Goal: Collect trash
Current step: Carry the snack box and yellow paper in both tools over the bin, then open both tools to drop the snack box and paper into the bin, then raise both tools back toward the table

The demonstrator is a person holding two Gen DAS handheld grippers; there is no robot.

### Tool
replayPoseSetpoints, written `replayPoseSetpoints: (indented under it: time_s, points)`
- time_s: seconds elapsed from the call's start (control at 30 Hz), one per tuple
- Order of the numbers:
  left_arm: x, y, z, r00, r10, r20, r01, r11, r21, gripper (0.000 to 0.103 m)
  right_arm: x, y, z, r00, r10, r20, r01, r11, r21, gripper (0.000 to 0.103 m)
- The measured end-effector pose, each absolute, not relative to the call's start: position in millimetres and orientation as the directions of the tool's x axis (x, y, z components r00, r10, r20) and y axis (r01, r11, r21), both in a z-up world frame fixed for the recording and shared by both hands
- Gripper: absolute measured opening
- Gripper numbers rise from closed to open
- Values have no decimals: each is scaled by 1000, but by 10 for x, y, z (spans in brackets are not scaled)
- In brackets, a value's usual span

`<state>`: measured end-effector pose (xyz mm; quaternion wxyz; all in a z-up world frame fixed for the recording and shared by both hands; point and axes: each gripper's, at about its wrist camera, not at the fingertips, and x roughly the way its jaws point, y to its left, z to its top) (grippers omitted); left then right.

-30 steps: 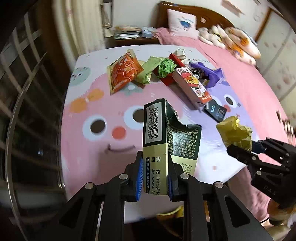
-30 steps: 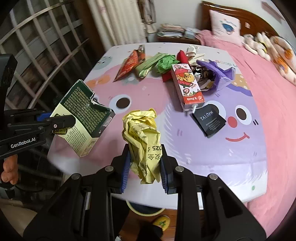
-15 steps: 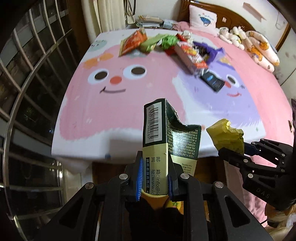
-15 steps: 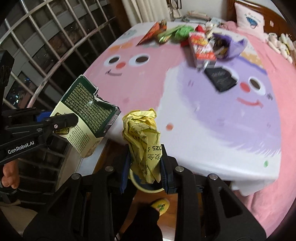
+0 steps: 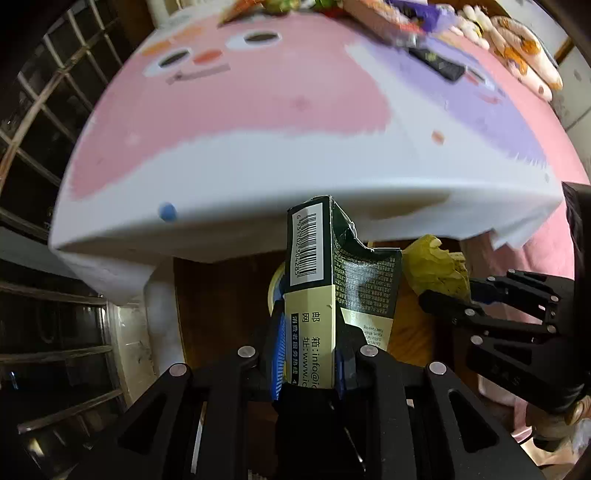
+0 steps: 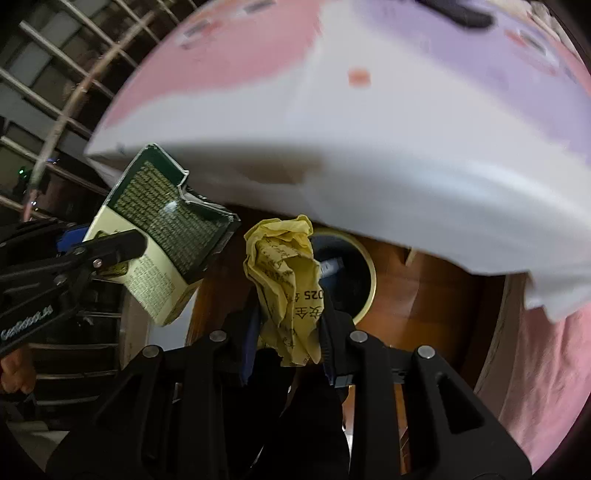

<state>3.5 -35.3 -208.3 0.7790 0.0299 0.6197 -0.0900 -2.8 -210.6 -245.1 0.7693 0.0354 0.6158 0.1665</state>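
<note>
Torn carton (image 5: 332, 280) in my left gripper (image 5: 308, 354), left of crumpled paper (image 6: 288, 291) in my right gripper (image 6: 288, 332). Bin (image 6: 354, 273) on floor beneath paper, under table edge (image 6: 369, 192).

Black left gripper (image 5: 308, 363) with blue-padded fingers (image 5: 277, 354), silver screws, white "GenRobot.ai" lettering.

A home, most likely a bedroom. A table (image 5: 258, 177) wears a childish cartoon-face cloth in pink and lilac, with snack wrappers (image 5: 376, 18) blurred at its far edge. Behind it lie plush toys (image 5: 517, 51) on pink bedding. A barred window (image 5: 44, 122) shows dark, and a round bin (image 6: 364, 273) stands on wooden flooring.
</note>
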Motion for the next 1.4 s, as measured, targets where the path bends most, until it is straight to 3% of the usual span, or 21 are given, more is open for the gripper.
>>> replayPoseSetpoints:
  time_s: [0.5, 0.77, 0.83, 0.87, 0.9, 0.93, 0.97, 1.4]
  points:
    - [144, -322, -3646, 125, -124, -984, 225, 970, -94, 20, 7, -2097, -4036, 133, 256, -958, 17, 965, 260, 26]
    - [171, -458, -4171, 114, -114, -987, 254, 964, -82, 23, 1, -2171, -4500, 139, 289, -947, 111, 946, 305, 31]
    - [179, -518, -4218, 118, -119, -986, 242, 966, -87, 28, 7, -2179, -4557, 143, 285, -948, 119, 946, 302, 33]
    - [211, -495, -4231, 118, -121, -986, 237, 967, -90, 41, 24, -2177, -4563, 145, 276, -950, 119, 948, 294, 39]
    - [210, -468, -4236, 120, -122, -985, 230, 969, -92, 59, 39, -2185, -4554, 147, 267, -952, 120, 951, 285, 45]
    - [214, -464, -4245, 126, -118, -985, 220, 971, -88, 69, 35, -2182, -4555, 151, 258, -954, 121, 953, 277, 55]
    - [221, -422, -4248, 130, -116, -985, 216, 972, -86, 81, 33, -2192, -4538, 154, 263, -952, 121, 952, 282, 55]
    - [224, -274, -3705, 200, -114, -973, 196, 978, -74, 84, 25, -2274, -4073, 197, 254, -947, 127, 951, 281, 56]
